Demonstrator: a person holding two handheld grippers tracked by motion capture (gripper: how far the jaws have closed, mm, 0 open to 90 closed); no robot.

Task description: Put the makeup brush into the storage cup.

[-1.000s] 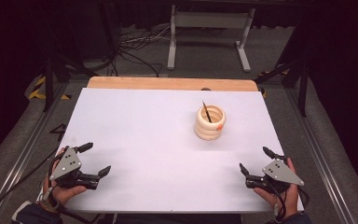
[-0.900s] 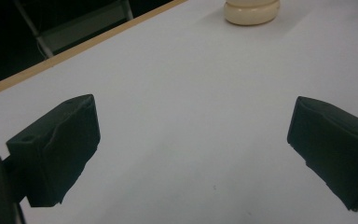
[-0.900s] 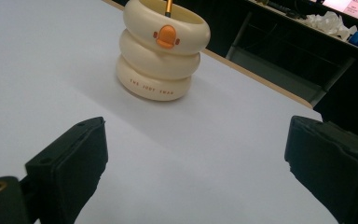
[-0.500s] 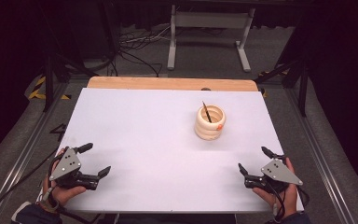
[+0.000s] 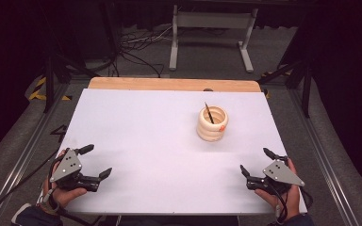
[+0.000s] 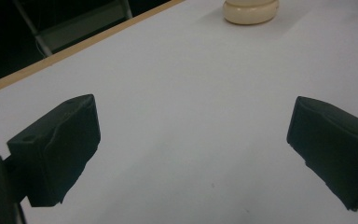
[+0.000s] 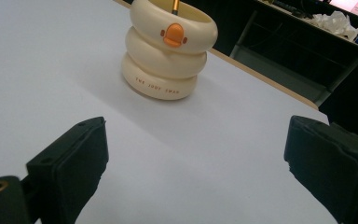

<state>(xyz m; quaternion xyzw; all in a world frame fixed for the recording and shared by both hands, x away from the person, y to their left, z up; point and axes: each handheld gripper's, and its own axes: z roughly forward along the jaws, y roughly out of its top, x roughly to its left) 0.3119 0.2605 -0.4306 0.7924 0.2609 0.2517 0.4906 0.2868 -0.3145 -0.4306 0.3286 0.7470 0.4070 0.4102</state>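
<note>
Cream ringed pen holder (image 5: 212, 124) with an orange duck bill stands upright right of the white table's (image 5: 146, 141) middle, a dark pencil (image 5: 209, 113) inside. Left gripper (image 5: 95, 161) and right gripper (image 5: 256, 162) rest at the near corners, jaws spread wide, holding nothing.

I see a white table (image 5: 160, 141) with a wooden strip (image 5: 169, 84) along its far edge. 1 cream holder (image 5: 212, 124) of 3 stacked rings stands on it, ahead of my right gripper (image 5: 262, 163) and well apart from it, far off to the right of my left gripper (image 5: 95, 161). A thin stick (image 5: 209, 113) leans inside the holder.
</note>
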